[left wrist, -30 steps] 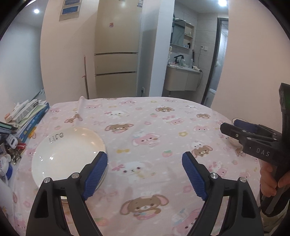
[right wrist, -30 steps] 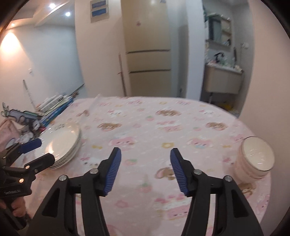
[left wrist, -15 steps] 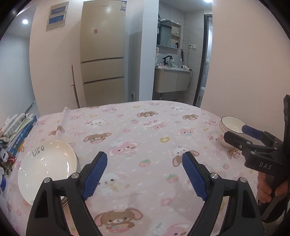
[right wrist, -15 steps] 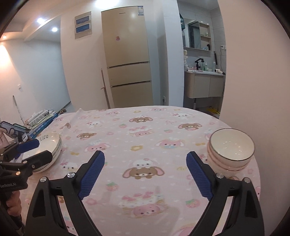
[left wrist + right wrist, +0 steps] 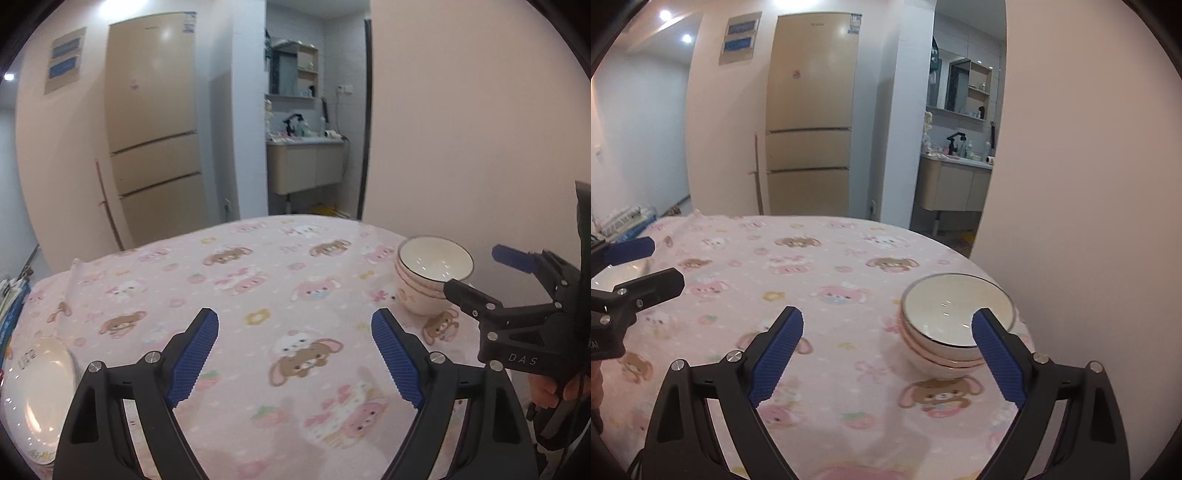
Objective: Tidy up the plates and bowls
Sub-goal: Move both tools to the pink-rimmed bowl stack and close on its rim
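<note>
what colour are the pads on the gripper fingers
Blue, ribbed pads on black fingers; clearest in the right wrist view.

bowls [image 5: 956,325]: white, stacked, upright, table's right edge | plates [image 5: 35,391]: white, stacked, left edge

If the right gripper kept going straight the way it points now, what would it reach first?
Probably the pink tablecloth. The right gripper is open and angled down at the cloth; the stacked bowls sit right of centre, by its right finger, though depth is unclear.

A home dining area: a table under a cartoon-print tablecloth [image 5: 827,258] stands before a tall beige refrigerator [image 5: 810,110], a bathroom vanity [image 5: 955,184] to its right.
</note>
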